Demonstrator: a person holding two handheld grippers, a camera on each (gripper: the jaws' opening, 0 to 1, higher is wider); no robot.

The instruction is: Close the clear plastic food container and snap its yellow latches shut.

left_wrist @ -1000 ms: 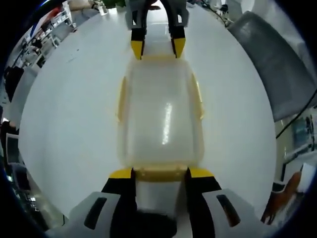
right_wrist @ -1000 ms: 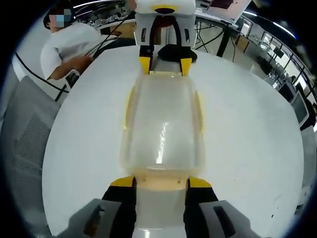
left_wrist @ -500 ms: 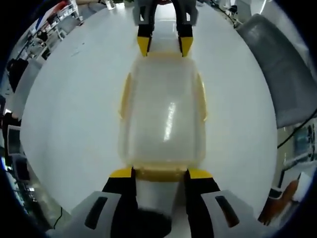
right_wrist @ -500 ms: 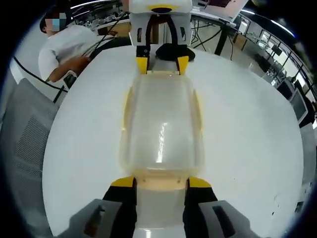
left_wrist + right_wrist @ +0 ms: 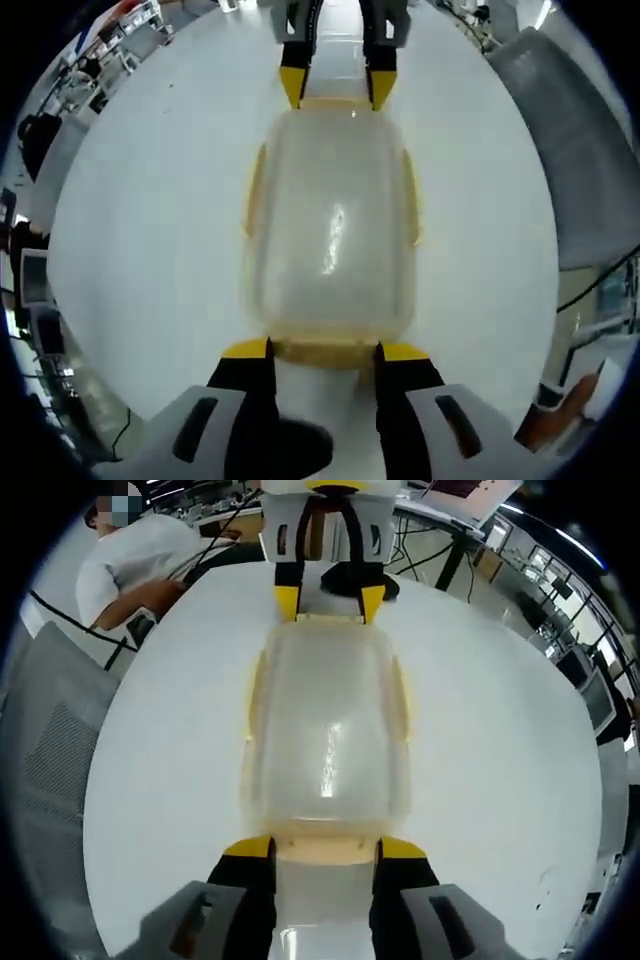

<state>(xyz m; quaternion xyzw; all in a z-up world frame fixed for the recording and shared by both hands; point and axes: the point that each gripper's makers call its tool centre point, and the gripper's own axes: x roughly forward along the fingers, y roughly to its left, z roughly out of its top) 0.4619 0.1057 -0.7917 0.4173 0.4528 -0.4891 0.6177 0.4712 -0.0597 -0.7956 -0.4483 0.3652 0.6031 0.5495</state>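
The clear plastic container (image 5: 330, 220) lies lengthwise on the white table (image 5: 140, 230) with its lid on. Yellow latches (image 5: 251, 195) run along its long sides, and I cannot tell whether they are snapped. My left gripper (image 5: 325, 352) is open, with its yellow-tipped jaws either side of the near end latch (image 5: 320, 353). The right gripper (image 5: 337, 85) stands at the far end. In the right gripper view, the container (image 5: 325, 730) again fills the middle. My right gripper (image 5: 325, 848) is open astride its end latch (image 5: 326, 852), and the left gripper (image 5: 328, 600) is at the opposite end.
A grey chair (image 5: 580, 130) stands past the table edge on the right of the left gripper view. In the right gripper view, a person in a white shirt (image 5: 130, 565) sits at the upper left, with a grey mesh chair (image 5: 45, 770) at the left and desks with cables (image 5: 450, 540) behind.
Both views have shifted a little, so the container looks slightly larger and its far end sits higher. Each gripper stays at its end of the container with its jaws the same distance apart.
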